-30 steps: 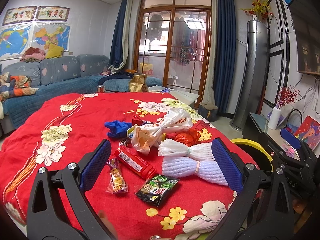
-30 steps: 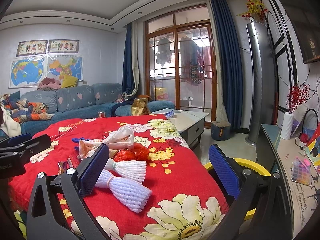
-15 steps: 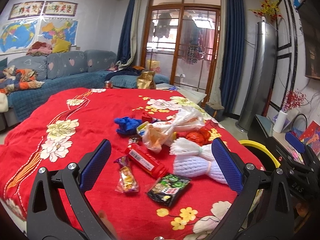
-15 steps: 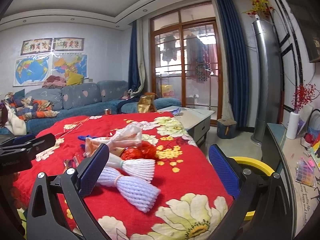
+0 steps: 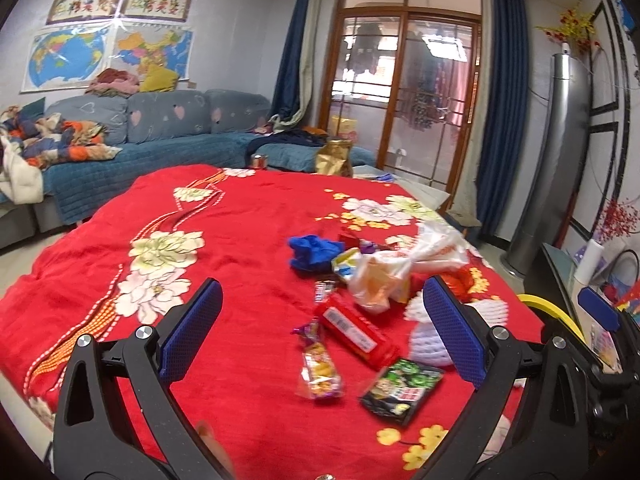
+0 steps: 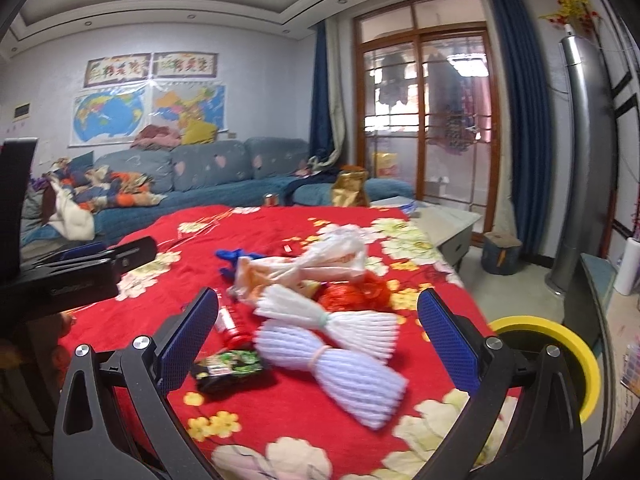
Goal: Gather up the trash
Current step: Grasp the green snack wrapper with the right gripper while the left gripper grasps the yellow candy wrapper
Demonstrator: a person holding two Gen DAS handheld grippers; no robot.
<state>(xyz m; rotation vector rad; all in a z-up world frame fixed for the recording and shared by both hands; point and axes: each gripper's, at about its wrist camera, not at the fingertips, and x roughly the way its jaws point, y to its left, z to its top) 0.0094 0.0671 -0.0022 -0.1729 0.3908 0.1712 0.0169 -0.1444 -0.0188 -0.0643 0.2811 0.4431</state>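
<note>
On the red floral cloth (image 5: 240,240) covering the table, your trash sits in a loose cluster toward the right side. Your left gripper (image 5: 320,336) hangs above the near edge, fingers (image 5: 192,332) spread wide, nothing between them. Your right gripper (image 6: 318,336) is likewise wide apart and empty, hovering over the cluster.

From the left wrist view: a black-and-green snack packet (image 5: 402,390) lies nearest you, just beside a clear candy wrapper (image 5: 320,368). A red tube with a white label (image 5: 354,330) lies diagonally just behind them. The white foam nets (image 5: 428,344) sit right of the tube, partly hidden behind your right-side finger. Further back, a crumpled white plastic bag (image 5: 400,268) rests next to a blue crumpled piece (image 5: 314,252).

From the right wrist view: two white foam nets (image 6: 344,344), each tied in the middle, lie side by side between your fingers. The red-orange crumpled wrapper (image 6: 352,294) touches the far net. The plastic bag (image 6: 316,260) is behind that. The snack packet (image 6: 230,368) lies just inside your left-side finger.

A yellow-rimmed bin (image 6: 560,344) stands on the floor off the table's right edge, close to your right gripper. The left gripper's body (image 6: 72,280) shows at the left of that view. A blue sofa (image 5: 160,140) sits behind the table.
</note>
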